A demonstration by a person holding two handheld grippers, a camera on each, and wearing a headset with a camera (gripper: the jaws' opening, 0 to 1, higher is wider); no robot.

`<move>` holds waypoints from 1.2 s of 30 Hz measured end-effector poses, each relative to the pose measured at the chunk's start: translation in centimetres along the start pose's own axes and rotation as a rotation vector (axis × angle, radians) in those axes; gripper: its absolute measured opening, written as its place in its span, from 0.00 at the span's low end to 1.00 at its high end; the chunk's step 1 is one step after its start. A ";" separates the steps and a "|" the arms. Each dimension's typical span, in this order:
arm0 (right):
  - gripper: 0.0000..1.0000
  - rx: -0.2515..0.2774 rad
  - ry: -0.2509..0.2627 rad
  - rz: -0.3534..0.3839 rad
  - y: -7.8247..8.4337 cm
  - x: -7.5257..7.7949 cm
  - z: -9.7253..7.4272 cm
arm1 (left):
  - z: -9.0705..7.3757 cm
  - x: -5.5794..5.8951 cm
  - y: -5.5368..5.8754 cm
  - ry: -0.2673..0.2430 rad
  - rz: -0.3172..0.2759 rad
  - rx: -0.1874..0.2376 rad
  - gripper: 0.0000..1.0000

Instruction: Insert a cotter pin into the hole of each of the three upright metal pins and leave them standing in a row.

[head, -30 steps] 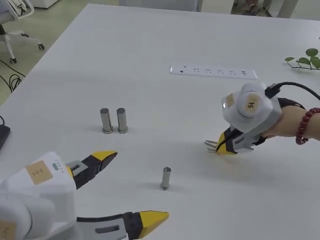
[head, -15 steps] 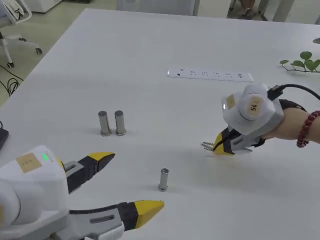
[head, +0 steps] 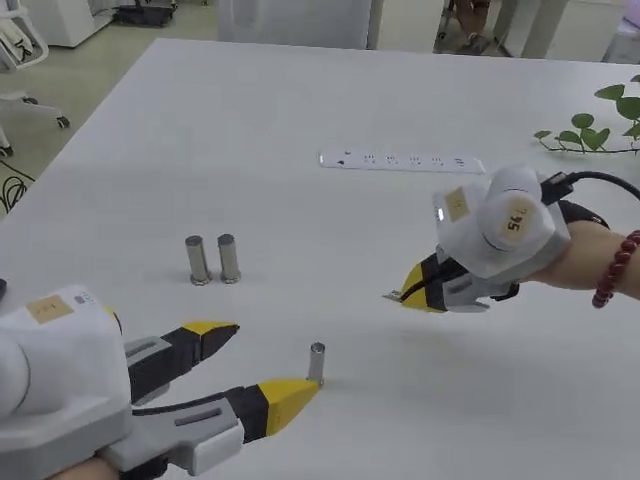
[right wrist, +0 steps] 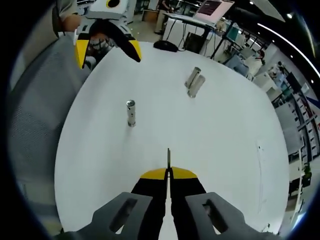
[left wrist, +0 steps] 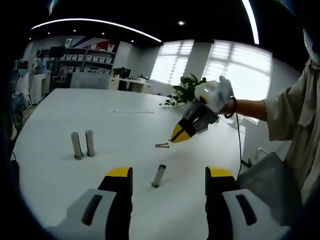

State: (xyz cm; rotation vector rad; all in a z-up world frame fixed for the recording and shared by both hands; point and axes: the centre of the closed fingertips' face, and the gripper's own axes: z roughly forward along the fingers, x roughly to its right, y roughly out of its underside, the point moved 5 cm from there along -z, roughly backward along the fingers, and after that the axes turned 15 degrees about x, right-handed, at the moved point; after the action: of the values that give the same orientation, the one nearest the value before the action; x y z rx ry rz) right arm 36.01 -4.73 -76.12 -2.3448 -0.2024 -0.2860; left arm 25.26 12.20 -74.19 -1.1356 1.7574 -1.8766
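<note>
In the head view, the left tool (head: 262,360) is seen at the lower left of the frame with its jaws held apart. Its nearer yellow tip is just beside the lone metal pin (head: 316,362), which stands upright on the white table (head: 300,110) at lower centre. A pair of metal pins (head: 213,259) stands side by side left of centre, well apart from it. At the right, the right tool (head: 405,295) is seen with its jaws together. A thin sliver projects from its tip, probably the cotter pin (head: 390,296), though it is too small here to be sure.

In the left gripper view, the lone metal pin is framed just beyond the open jaws at lower centre. The pair is seen at the left, and the right tool enters from the upper right.

In the right gripper view, the jaws are clamped on the cotter pin at lower centre, and its wire points ahead towards the lone metal pin.

The cotter pin is judged light, thin and easily bent, so it is best held near its head with the legs left free. The metal pin is judged stiff and smooth. It is likely to tip on its narrow foot, so it is best steadied low on the shaft.
</note>
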 end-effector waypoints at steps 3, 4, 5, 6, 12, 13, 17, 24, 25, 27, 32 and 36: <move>0.02 0.021 0.005 -0.021 -0.9 -0.5 -0.2 | 0.1 0.1 -0.2 -0.005 -0.014 0.011 0.56; 0.02 0.026 0.005 -0.028 -1.2 -0.6 -0.3 | 0.1 0.1 -0.2 -0.006 -0.017 0.012 0.55; 0.02 0.036 0.007 -0.038 -1.5 -0.8 -0.4 | 0.1 0.2 -0.2 -0.005 -0.019 0.011 0.53; 0.02 0.043 0.008 -0.045 -1.9 -1.0 -0.4 | 0.2 0.3 -0.3 -0.007 -0.026 0.010 0.52; 0.02 0.086 0.009 -0.081 -3.5 -2.1 -0.7 | 0.4 1.0 -0.3 0.002 -0.109 0.020 0.45; 0.02 0.089 0.007 -0.085 -3.7 -2.3 -0.7 | 0.4 1.1 -0.3 0.006 -0.121 0.020 0.44; 0.02 0.111 0.003 -0.112 -4.7 -3.2 -0.6 | 0.7 1.5 -0.2 0.010 -0.160 0.014 0.40; 0.02 0.142 -0.005 -0.140 -6.0 -4.5 -0.5 | 1.3 2.1 -0.3 0.021 -0.235 0.022 0.33; 0.02 0.147 -0.007 -0.146 -6.2 -4.7 -0.5 | 1.4 2.2 -0.2 0.019 -0.236 0.018 0.33; 0.02 0.153 -0.010 -0.149 -6.4 -5.0 -0.5 | 1.6 2.3 -0.3 0.023 -0.264 0.019 0.32; 0.02 0.165 -0.017 -0.162 -6.9 -5.7 -0.4 | 2.2 2.6 0.0 0.027 -0.299 0.006 0.29; 0.02 0.172 -0.025 -0.166 -7.1 -6.2 -0.3 | 2.4 2.8 0.2 0.029 -0.314 -0.001 0.26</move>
State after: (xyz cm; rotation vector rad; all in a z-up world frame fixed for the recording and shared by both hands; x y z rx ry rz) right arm 28.38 -0.28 -72.76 -2.1654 -0.4192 -0.3075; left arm 25.17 8.51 -73.67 -1.4633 1.6731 -2.0741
